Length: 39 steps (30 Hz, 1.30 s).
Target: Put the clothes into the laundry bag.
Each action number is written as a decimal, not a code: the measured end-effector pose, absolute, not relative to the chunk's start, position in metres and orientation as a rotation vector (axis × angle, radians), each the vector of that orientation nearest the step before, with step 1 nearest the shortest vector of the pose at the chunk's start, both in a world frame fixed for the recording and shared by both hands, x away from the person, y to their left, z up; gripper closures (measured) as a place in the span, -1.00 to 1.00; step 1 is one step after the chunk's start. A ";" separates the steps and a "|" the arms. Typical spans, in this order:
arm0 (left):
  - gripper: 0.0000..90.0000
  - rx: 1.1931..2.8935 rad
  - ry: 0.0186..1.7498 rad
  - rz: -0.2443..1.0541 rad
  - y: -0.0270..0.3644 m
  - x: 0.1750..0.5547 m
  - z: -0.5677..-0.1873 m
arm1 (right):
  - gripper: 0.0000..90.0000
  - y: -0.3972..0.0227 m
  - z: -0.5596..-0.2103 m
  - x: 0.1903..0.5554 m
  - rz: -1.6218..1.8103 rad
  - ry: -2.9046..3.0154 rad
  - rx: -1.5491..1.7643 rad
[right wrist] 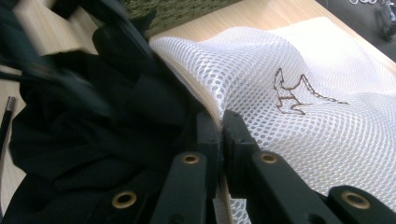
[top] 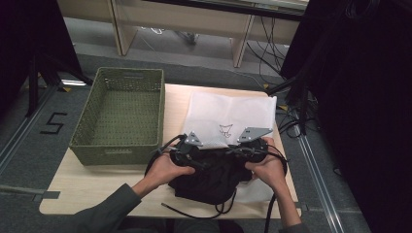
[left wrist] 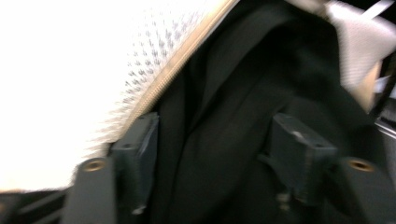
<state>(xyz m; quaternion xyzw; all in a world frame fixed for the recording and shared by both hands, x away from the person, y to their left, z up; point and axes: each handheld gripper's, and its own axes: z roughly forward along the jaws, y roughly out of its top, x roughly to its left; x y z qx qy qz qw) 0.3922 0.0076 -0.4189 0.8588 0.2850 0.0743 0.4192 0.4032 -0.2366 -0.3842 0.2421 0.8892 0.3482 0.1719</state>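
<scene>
A white mesh bag [top: 228, 116] with a small brown emblem lies flat on the table, its zipped edge toward me. A black garment [top: 209, 179] is bunched at the bag's mouth, in front of it. My left gripper [top: 190, 153] sits at the garment's left side; in the left gripper view it [left wrist: 217, 158] stands open, with black cloth [left wrist: 224, 116] lying loose between the wide-apart jaws and the bag's edge [left wrist: 154, 84] just beyond. My right gripper [top: 245, 149] is at the right; in its own view it [right wrist: 220, 133] is shut on the mesh bag's zipper edge [right wrist: 212, 112].
A green woven basket [top: 121, 114] stands on the table's left half, close to my left hand. The light wooden table [top: 92, 189] has bare room at the front left. A black cord [top: 194, 211] trails near the front edge. Dark stands and cables flank the table.
</scene>
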 end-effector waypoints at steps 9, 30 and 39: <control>-0.52 2.232 0.630 0.181 0.021 0.357 -0.428 | 0.94 -0.235 -0.385 0.402 0.975 2.529 0.697; 0.71 2.244 0.707 0.322 -0.018 0.410 -0.438 | 0.94 -0.233 -0.381 0.401 0.992 2.524 0.671; -0.04 2.220 0.764 0.250 -0.023 0.409 -0.456 | 0.94 -0.240 -0.390 0.404 0.970 2.535 0.721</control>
